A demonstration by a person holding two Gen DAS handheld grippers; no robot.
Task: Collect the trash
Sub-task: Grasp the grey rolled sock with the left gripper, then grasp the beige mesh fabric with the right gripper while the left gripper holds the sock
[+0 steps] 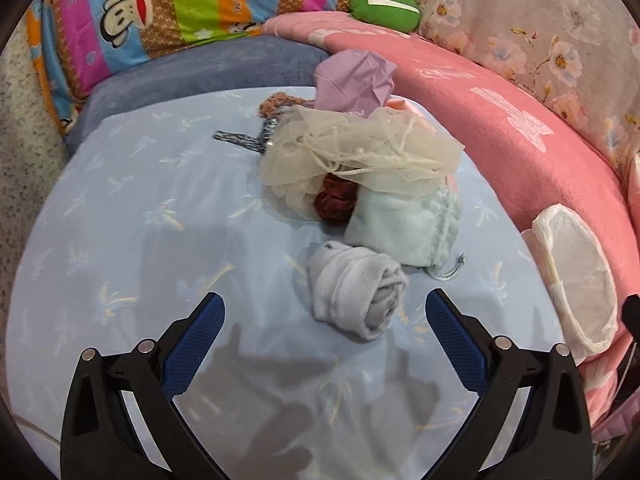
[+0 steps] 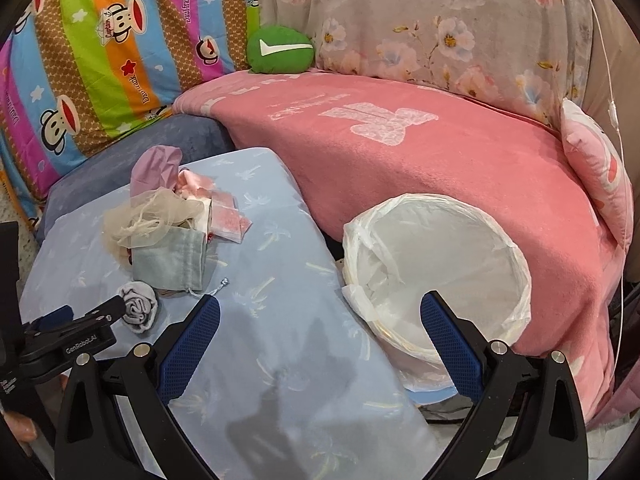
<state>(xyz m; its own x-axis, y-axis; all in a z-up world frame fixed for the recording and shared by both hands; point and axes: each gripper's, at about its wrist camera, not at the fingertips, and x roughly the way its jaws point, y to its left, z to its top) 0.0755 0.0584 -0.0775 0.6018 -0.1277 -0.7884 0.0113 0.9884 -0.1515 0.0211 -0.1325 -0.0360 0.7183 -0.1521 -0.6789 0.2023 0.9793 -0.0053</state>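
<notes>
A pile of soft items lies on the light blue sheet [image 1: 140,208]: a rolled grey sock [image 1: 354,294], a pale blue drawstring pouch [image 1: 404,228], cream mesh fabric [image 1: 360,152], a dark red scrunchie [image 1: 334,198] and a lilac cloth [image 1: 354,82]. My left gripper [image 1: 324,332] is open and empty, just short of the grey sock. A bin with a white liner [image 2: 440,264] stands right of the bed. My right gripper [image 2: 320,332] is open and empty, above the sheet's edge beside the bin. The left gripper [image 2: 80,320] shows in the right wrist view near the sock [image 2: 138,308].
A pink blanket [image 2: 400,160] covers the bed's right side, above the bin. A striped monkey-print quilt [image 1: 160,12], a green cushion [image 1: 384,4] and a floral cloth [image 2: 440,28] line the back. A blue-grey pillow [image 1: 200,76] lies behind the sheet.
</notes>
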